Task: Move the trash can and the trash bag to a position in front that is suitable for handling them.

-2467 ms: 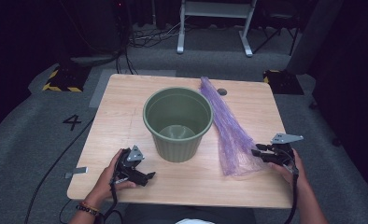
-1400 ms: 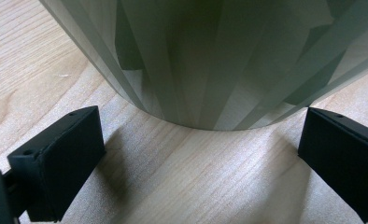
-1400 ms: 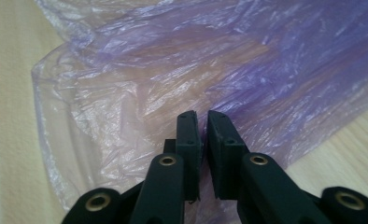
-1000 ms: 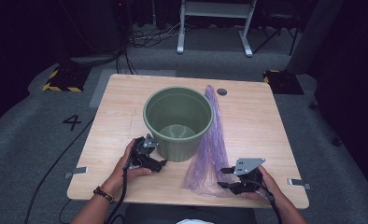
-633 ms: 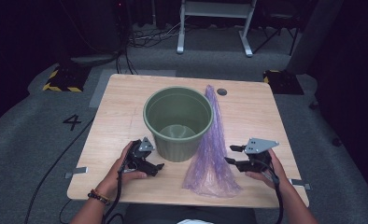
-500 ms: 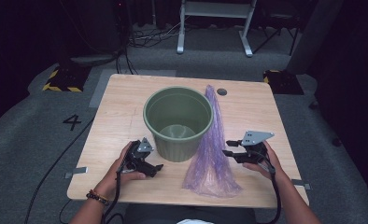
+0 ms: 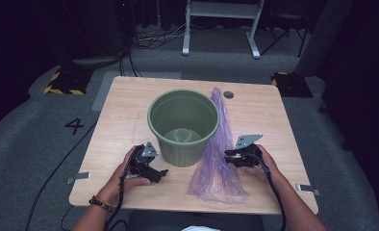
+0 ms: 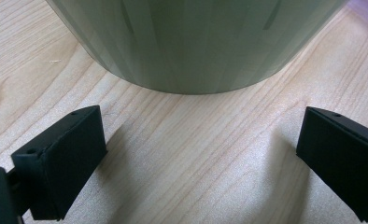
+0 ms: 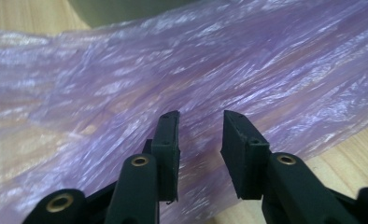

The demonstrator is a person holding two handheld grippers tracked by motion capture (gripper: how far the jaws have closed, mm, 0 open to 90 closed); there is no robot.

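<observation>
A green plastic bin [image 7: 183,126] stands upright mid-table, nothing inside it. A purple plastic bag [image 7: 218,166] lies flat along its right side, its wide end toward the front edge. My left gripper [image 7: 159,172] rests on the table at the bin's front left. In the left gripper view it [image 8: 198,135] stands wide open, facing the bin's base [image 8: 191,42]. My right gripper [image 7: 229,157] sits at the bag's right edge, pointing left. In the right gripper view it [image 9: 201,119] hovers narrowly open over the bag [image 9: 126,84], with nothing pinched.
The wooden table [image 7: 125,110] has bare room at its left and far right. A small round grommet hole [image 7: 228,95] sits near the back edge. Grey floor with a painted 4 [image 7: 75,126] surrounds the table; a white stand's legs [image 7: 221,29] are behind.
The bag's near end was dragged left toward the bin. The right gripper then let go and moved back up along the bag's right edge. The left gripper shifted closer to the bin.
</observation>
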